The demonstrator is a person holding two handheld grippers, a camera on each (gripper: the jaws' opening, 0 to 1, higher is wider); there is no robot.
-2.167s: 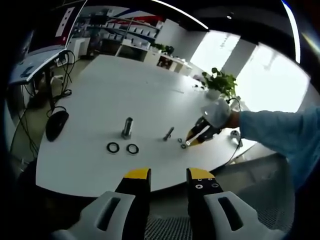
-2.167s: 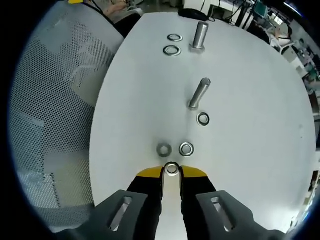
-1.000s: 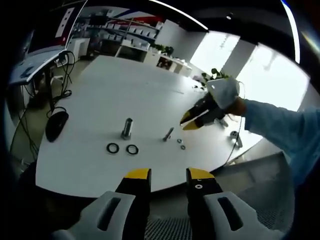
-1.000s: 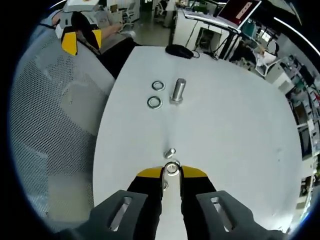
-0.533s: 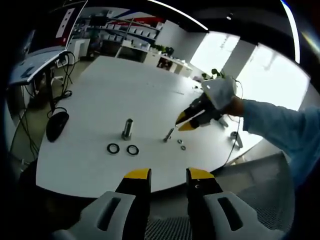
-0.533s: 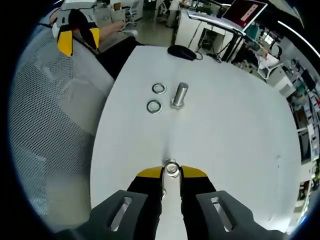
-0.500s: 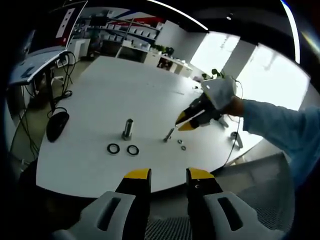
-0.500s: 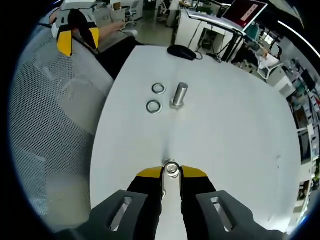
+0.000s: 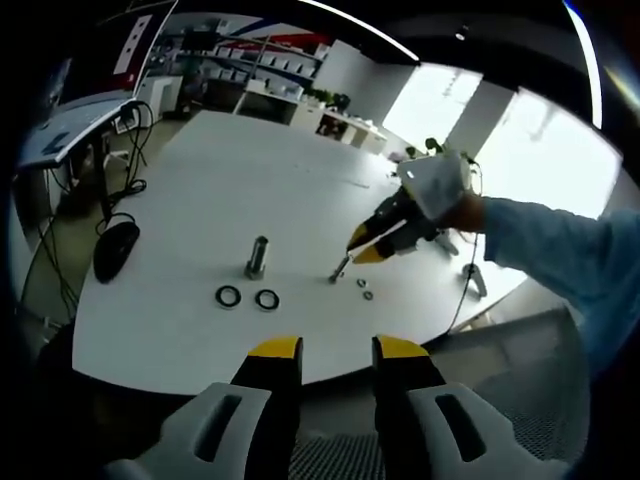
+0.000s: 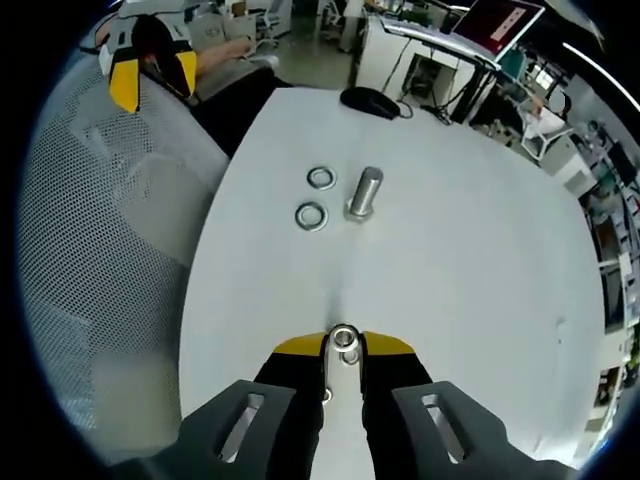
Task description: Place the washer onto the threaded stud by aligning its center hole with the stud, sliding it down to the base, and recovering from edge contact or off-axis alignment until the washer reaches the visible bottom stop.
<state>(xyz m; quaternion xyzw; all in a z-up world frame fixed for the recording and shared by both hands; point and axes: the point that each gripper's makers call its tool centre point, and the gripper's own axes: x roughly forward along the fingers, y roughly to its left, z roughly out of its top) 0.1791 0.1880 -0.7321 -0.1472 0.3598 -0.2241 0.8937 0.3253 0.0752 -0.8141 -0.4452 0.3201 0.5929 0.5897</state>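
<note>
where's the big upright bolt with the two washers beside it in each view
Left gripper view: the big upright bolt stands left of centre on the white table.
Right gripper view: the bolt stands above centre, up-picture of the right tool.
Shared landmark: the two washers beside it.

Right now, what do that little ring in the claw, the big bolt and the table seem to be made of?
Washer in the right claw: shiny silver, probably steel. Large bolt: grey, bright highlights, likely plated metal. Table: smooth matt white, perhaps laminate; hard to tell.
</note>
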